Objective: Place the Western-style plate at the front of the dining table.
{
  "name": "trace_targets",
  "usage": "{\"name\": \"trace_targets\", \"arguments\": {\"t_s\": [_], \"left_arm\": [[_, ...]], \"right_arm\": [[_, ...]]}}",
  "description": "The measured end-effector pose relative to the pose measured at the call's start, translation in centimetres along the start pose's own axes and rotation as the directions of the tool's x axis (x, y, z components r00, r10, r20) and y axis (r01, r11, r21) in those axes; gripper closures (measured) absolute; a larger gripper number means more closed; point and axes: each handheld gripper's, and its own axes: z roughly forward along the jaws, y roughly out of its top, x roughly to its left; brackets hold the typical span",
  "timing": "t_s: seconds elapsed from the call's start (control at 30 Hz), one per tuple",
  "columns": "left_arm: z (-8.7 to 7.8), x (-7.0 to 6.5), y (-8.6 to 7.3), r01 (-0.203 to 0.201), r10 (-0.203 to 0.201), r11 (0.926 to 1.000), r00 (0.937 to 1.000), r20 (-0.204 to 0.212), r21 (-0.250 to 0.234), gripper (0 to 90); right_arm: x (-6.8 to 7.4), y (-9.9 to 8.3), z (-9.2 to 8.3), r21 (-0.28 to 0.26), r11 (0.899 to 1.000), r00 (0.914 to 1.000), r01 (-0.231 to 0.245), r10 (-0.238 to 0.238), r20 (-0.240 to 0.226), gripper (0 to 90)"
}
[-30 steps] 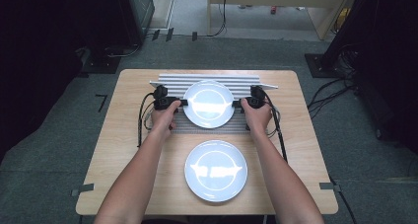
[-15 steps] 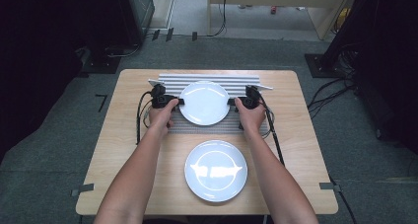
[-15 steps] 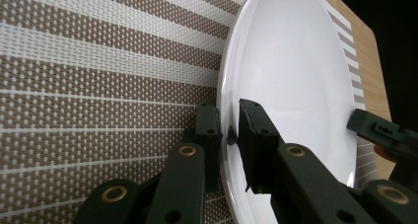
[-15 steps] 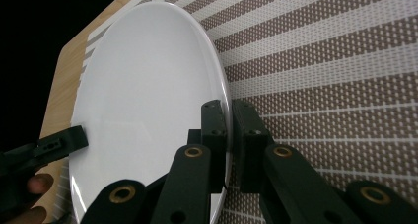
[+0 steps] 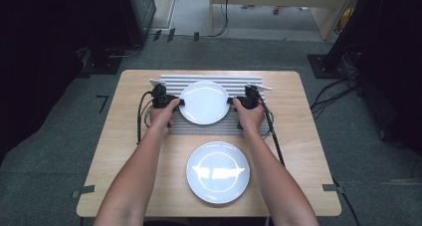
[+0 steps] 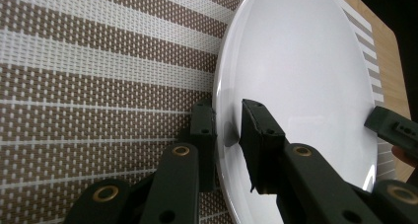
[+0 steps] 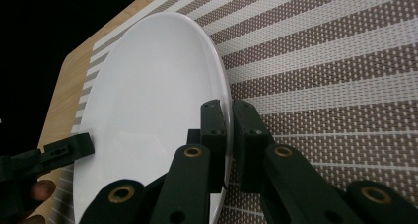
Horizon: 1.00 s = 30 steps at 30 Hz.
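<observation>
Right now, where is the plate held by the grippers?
In the high view, the far plate lies on the striped mat, between both grippers, beyond the near plate.

My two forearms reach forward side by side, each hand wrapped round its tool. The left tool (image 5: 175,102) points inward to the right, its jaws just opening, now with a visible gap between the pads. The right tool (image 5: 232,101) points inward to the left, jaws pinched nearly together. Both wrists sit level, cables trailing back along my arms.
</observation>
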Motion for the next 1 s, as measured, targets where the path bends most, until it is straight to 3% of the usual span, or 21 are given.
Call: {"name": "trace_targets", "arguments": {"t_s": [0.23, 0.5, 0.73, 0.93, 1.0], "left_arm": [[0.11, -0.38, 0.02, -0.009, 0.009, 0.9999, 1.0000, -0.003, -0.008, 70.3], [0.33, -0.53, 0.00, -0.009, 0.009, 0.9998, 0.9999, 0.011, -0.016, 66.6], [0.36, -0.48, -0.10, -0.020, 0.021, 0.9996, 0.9991, 0.038, -0.020, 59.8], [0.31, -0.42, -0.36, -0.021, 0.023, 0.9992, 0.9980, 0.059, -0.033, 55.8], [0.23, -0.37, -0.45, -0.023, 0.026, 0.9991, 0.9975, 0.066, -0.036, 53.9]], "right_arm": [[-0.26, 0.01, 0.45, 0.005, 1.000, 1.0000, 0.006, -0.006, -0.004, 83.6], [-0.48, 0.01, 0.77, -0.032, 0.998, 0.9984, 0.057, -0.057, 0.006, 82.0], [-0.63, 0.01, 0.81, -0.036, 0.997, 0.9977, 0.068, -0.068, 0.001, 81.4], [-0.43, -0.11, 0.81, -0.048, 0.992, 0.9936, 0.113, -0.113, 0.000, 73.9], [-0.30, -0.08, 0.66, -0.057, 0.988, 0.9894, 0.144, -0.143, 0.026, 68.8]]}}
